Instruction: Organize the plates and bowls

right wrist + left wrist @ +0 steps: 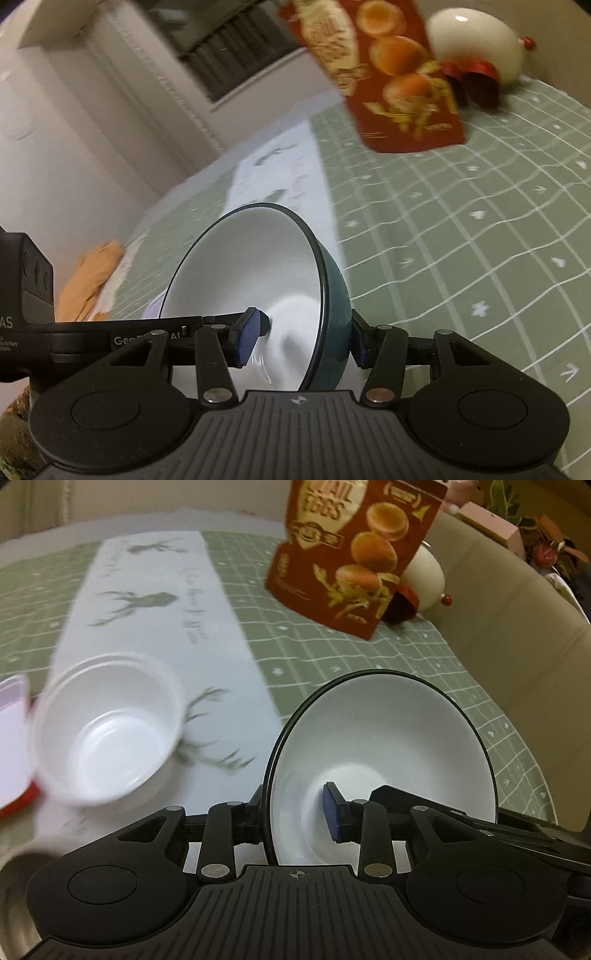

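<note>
A white-inside, dark teal bowl [384,738] is held above the table by both grippers. My left gripper [295,812] is shut on its left wall, one blue pad inside and one finger outside. My right gripper [306,339] is shut on the same bowl [258,266] at its right wall, one pad inside, one outside. A white plastic bowl [110,731] stands on the table to the left in the left wrist view. The left gripper's body shows at the left edge of the right wrist view.
A green checked tablecloth [332,650] with a white deer-print strip covers the table. A red quail-eggs pouch [351,554] stands at the back, with a white egg-shaped ornament [424,576] and a red item behind it. A pink-and-red object [14,746] lies at the left. An orange cloth [92,273] lies far left.
</note>
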`<action>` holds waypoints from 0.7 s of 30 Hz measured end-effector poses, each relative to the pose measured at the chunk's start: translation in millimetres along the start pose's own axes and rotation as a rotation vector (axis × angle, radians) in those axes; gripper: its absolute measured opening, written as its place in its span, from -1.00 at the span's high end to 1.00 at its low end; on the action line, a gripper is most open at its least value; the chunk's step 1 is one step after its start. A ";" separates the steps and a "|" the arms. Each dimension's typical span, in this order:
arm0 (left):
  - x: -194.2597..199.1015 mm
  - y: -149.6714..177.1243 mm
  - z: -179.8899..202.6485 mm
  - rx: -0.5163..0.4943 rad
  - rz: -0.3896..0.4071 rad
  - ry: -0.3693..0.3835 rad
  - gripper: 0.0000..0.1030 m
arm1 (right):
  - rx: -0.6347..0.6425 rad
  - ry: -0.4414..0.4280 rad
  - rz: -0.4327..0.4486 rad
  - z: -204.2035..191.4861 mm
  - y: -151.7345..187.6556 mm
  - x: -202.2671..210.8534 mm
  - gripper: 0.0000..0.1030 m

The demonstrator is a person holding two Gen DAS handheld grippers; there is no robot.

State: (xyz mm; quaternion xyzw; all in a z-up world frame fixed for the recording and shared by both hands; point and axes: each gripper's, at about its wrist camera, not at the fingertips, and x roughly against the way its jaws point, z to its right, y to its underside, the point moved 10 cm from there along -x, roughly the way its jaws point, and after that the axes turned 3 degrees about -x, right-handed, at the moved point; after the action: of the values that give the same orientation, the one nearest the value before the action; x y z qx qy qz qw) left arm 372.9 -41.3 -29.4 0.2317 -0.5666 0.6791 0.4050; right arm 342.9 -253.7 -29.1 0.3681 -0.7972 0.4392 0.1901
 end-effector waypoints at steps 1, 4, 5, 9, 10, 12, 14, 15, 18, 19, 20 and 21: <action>7.8 8.3 -3.8 0.004 0.004 -0.015 0.33 | 0.021 -0.019 -0.010 -8.8 7.5 2.5 0.01; 27.2 35.1 -13.0 0.017 0.007 -0.049 0.29 | 0.075 -0.053 -0.047 -26.9 28.6 5.0 0.01; 30.9 44.3 -15.4 0.023 0.010 -0.058 0.29 | 0.094 -0.060 -0.058 -32.0 35.5 5.7 0.00; 30.7 77.5 -25.4 0.069 -0.042 -0.054 0.30 | 0.143 -0.066 -0.102 -41.6 56.1 4.6 0.00; 26.4 84.3 -27.7 0.084 -0.066 -0.045 0.30 | 0.152 -0.060 -0.111 -41.6 62.0 4.1 0.00; 19.3 93.9 -32.1 0.107 -0.100 -0.040 0.31 | 0.163 -0.048 -0.132 -39.3 70.6 -0.4 0.00; 15.1 99.9 -34.4 0.121 -0.113 -0.040 0.35 | 0.166 -0.038 -0.162 -35.7 80.6 -5.3 0.00; 14.3 100.7 -34.9 0.122 -0.111 -0.041 0.35 | 0.161 -0.031 -0.178 -32.3 86.0 -7.7 0.00; 15.8 102.3 -35.6 0.126 -0.091 -0.042 0.37 | 0.143 -0.018 -0.215 -25.3 94.9 -15.2 0.00; 16.4 102.4 -35.2 0.128 -0.082 -0.041 0.38 | 0.139 -0.014 -0.221 -23.0 96.5 -17.0 0.00; 17.2 102.2 -34.7 0.126 -0.072 -0.045 0.39 | 0.138 -0.010 -0.224 -22.2 97.4 -17.2 0.00; 17.8 102.4 -34.2 0.118 -0.060 -0.053 0.40 | 0.138 -0.008 -0.223 -21.6 97.5 -17.7 0.00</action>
State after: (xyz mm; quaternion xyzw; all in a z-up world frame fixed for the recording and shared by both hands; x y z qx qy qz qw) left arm 284.5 -6.5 -83.8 0.2901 -0.5289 0.6925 0.3958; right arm 280.6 -194.7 -83.2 0.4684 -0.7200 0.4675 0.2089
